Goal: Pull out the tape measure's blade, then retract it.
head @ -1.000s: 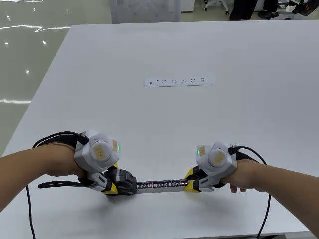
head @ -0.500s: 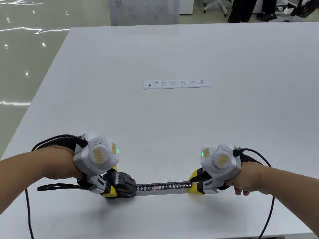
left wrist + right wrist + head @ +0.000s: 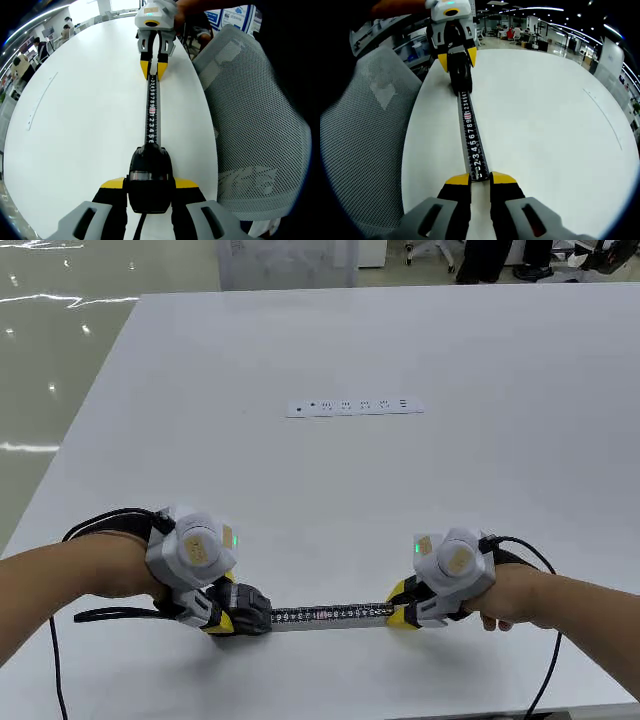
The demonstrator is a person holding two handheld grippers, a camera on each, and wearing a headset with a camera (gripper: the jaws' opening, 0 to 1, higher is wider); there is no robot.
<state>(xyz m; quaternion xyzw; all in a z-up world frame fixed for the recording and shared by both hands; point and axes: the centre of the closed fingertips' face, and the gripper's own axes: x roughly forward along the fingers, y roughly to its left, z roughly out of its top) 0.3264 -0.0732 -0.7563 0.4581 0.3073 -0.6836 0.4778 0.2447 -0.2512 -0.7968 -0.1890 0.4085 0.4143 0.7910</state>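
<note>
A black tape measure case [image 3: 250, 611] [image 3: 149, 176] [image 3: 460, 76] lies near the table's front edge, and my left gripper [image 3: 222, 615] [image 3: 149, 186] is shut on it. Its numbered blade [image 3: 330, 614] [image 3: 151, 112] [image 3: 471, 140] runs out flat to the right along the table. My right gripper [image 3: 402, 608] [image 3: 480, 181] is shut on the blade's end, with yellow fingertips [image 3: 502, 178] either side of the tip. In each gripper view the other gripper faces the camera at the blade's far end.
A white power strip [image 3: 355, 406] lies mid-table, well beyond the grippers. The white table [image 3: 400, 490] ends just below the grippers in the head view. A grey mesh chair back [image 3: 255, 125] [image 3: 365, 130] stands beside the front edge. People and desks sit far off.
My right gripper has moved to the right with the blade's end, so more blade is drawn out of the case. The left gripper and the case have stayed in place.
</note>
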